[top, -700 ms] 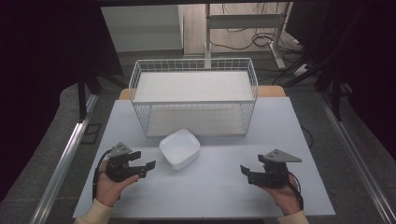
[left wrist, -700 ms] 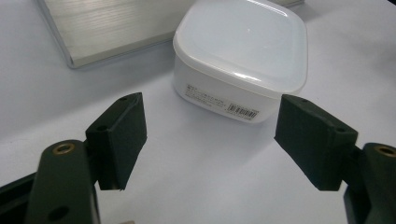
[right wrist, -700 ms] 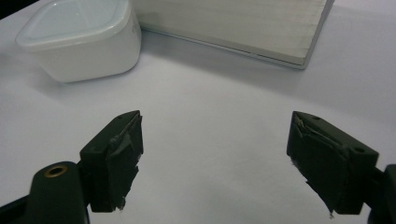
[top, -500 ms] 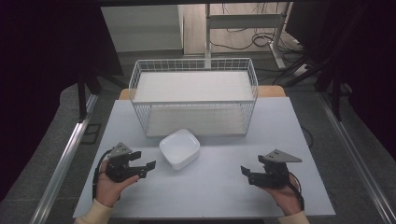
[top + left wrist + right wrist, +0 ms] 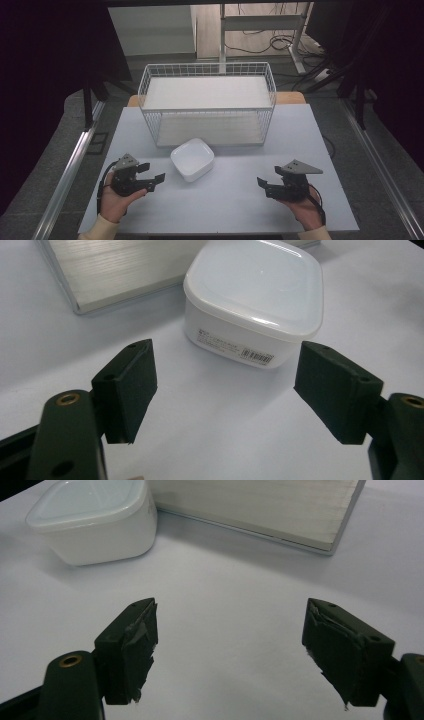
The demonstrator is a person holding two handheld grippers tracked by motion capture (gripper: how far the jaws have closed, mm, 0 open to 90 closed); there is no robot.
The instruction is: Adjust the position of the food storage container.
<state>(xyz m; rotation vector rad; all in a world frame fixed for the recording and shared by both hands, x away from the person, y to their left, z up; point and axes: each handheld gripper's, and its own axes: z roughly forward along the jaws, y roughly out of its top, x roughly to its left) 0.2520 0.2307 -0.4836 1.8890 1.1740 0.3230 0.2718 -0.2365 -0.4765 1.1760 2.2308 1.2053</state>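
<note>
High view: both grippers (image 5: 156, 173) (image 5: 266, 177) released; square white lidded plastic container (image 5: 192, 159) looks light, slick — grip opposite sidewalls below lid.

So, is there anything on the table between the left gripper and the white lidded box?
No. In the left gripper view, bare white table lies between the open left gripper and the white lidded box. The high view shows the same gap.

barcode label on container (image 5: 256, 354) — text unreadable
</note>
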